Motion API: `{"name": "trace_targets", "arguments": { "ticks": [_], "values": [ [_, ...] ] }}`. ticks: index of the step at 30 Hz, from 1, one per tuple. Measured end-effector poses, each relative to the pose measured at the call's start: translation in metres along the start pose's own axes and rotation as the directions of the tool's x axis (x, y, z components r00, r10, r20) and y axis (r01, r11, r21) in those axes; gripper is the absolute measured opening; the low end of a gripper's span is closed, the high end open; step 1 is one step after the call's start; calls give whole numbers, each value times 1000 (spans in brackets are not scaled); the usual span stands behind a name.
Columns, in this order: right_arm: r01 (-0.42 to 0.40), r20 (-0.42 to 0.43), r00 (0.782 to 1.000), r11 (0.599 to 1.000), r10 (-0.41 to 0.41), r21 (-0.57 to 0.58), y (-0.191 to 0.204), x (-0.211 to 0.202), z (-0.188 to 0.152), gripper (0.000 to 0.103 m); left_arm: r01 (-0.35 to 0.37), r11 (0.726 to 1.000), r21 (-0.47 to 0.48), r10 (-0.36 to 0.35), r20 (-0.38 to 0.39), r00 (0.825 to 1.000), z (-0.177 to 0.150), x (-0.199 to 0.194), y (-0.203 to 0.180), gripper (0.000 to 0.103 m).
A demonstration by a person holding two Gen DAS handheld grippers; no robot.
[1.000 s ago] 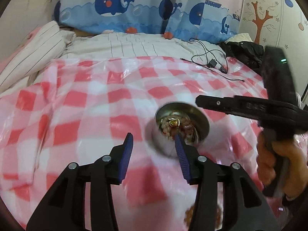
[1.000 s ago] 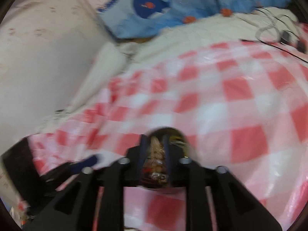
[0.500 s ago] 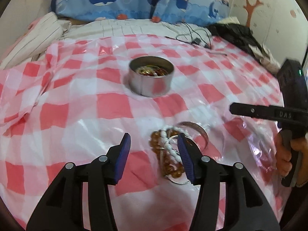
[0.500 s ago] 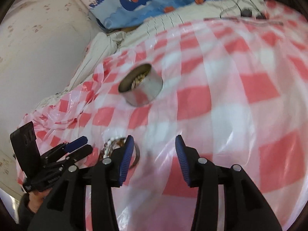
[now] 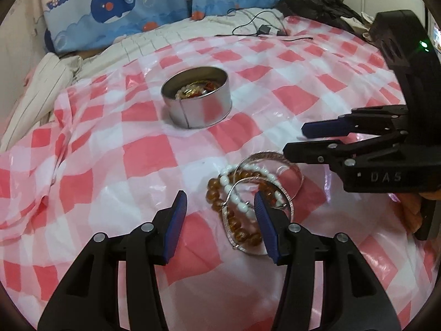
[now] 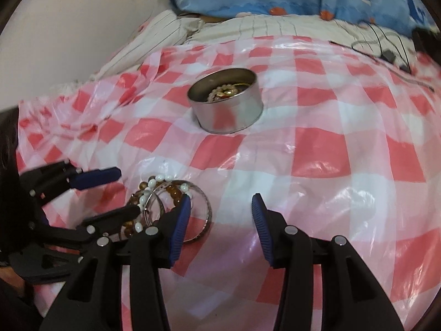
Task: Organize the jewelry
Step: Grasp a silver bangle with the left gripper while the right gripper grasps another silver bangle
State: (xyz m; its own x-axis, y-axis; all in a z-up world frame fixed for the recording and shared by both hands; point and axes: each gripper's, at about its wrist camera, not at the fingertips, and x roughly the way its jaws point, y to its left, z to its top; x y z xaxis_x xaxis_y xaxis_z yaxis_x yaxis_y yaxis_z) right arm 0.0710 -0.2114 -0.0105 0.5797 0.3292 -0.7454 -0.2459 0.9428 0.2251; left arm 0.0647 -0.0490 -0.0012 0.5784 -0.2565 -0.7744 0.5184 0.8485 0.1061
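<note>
A round silver tin (image 5: 197, 99) holding beaded jewelry stands on the red-and-white checked cloth; it also shows in the right wrist view (image 6: 227, 99). A loose pile of bracelets lies nearer: a white bead bracelet (image 5: 234, 190), an amber bead bracelet (image 5: 242, 230) and silver bangles (image 5: 296, 171). The pile also shows in the right wrist view (image 6: 165, 190). My left gripper (image 5: 220, 207) is open and empty, its right finger over the pile. My right gripper (image 6: 220, 209) is open and empty, just right of the pile; it also shows in the left wrist view (image 5: 295, 140).
The checked plastic cloth (image 5: 110, 165) covers a bed and is wrinkled at the left. Blue whale-print pillows (image 5: 124, 2) and striped bedding (image 5: 41, 82) lie behind. A black cable and charger (image 5: 261, 29) lie at the far edge, with dark cloth (image 5: 317, 5) beside.
Both grippers pulled back from the tin toward the bracelet pile. The right gripper, shut over the tin a second ago, is open now and empty.
</note>
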Motion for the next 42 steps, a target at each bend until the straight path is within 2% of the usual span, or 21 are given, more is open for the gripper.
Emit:
{"name": "trace_targets", "arguments": {
  "ticks": [3, 6, 9, 11, 12, 13, 14, 16, 19, 22, 25, 30, 33, 37, 42],
  "values": [
    [63, 0, 998, 996, -63, -60, 8, 5, 0, 47, -1, 1000, -30, 0, -35, 999, -2, 7, 7, 48],
    [110, -28, 993, 987, -114, -117, 15, 16, 0, 51, 8, 999, -42, -10, -54, 998, -4, 12, 9, 42],
    [189, -32, 980, 970, -196, -151, 16, 20, -1, 51, 55, 993, -103, -61, -57, 997, -5, 14, 17, 28],
    [230, -26, 972, 963, -235, -140, 11, 18, -1, 63, 94, 983, -155, -102, -44, 994, -5, 14, 24, 15],
    [251, -23, 967, 961, -255, -120, 5, 16, 0, 64, 107, 978, -178, -115, -36, 993, -4, 14, 27, 10],
    [284, -18, 958, 953, -287, -105, 0, 15, 1, 64, 95, 974, -204, -101, -18, 995, -3, 12, 33, 5],
    [323, -7, 946, 942, -325, -93, -7, 12, 2, 64, 72, 972, -223, -73, 1, 997, -3, 8, 38, 5],
    [351, -1, 936, 935, -351, -57, -17, 7, 4, 64, 37, 964, -263, -31, 25, 999, -2, 3, 50, 3],
    [328, 11, 945, 944, -328, -40, -20, 3, 6, 64, 27, 955, -297, -19, 30, 999, -2, 2, 62, 3],
    [263, 4, 965, 963, -263, -65, -11, 6, 5, 64, 27, 962, -271, -22, 19, 1000, -2, 5, 60, 4],
    [255, -11, 966, 962, -257, -96, -5, 12, 4, 64, 1, 977, -211, -5, -16, 1000, -1, 15, 51, 4],
    [259, -25, 965, 962, -262, -81, -10, 13, 3, 63, -44, 987, -153, 35, -57, 998, 0, 27, 42, 6],
    [294, -21, 955, 954, -296, -62, -16, 10, 2, 59, -112, 980, -161, 107, -42, 993, 1, 22, 45, 6],
    [292, -13, 956, 956, -292, -42, -20, 7, 3, 59, -60, 971, -233, 61, -1, 998, 3, 11, 58, 6],
    [256, -14, 966, 962, -259, -91, -8, 11, 2, 59, -55, 980, -192, 45, -59, 997, 0, 26, 49, 9]
  ]
}}
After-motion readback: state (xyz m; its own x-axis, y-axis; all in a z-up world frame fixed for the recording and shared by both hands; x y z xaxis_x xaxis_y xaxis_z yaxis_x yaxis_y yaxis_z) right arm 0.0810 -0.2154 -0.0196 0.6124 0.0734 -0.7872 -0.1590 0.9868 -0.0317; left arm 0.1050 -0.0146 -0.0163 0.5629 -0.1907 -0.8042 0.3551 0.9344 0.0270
